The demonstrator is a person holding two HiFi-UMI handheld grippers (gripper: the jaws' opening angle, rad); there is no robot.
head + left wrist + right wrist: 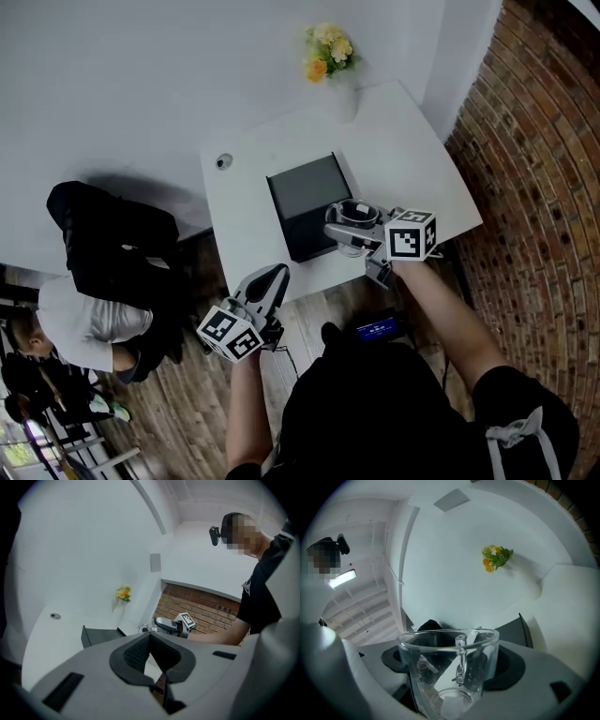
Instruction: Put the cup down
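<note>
cup [449, 672], between right hand-held gripper [450, 665] jaws
</note>
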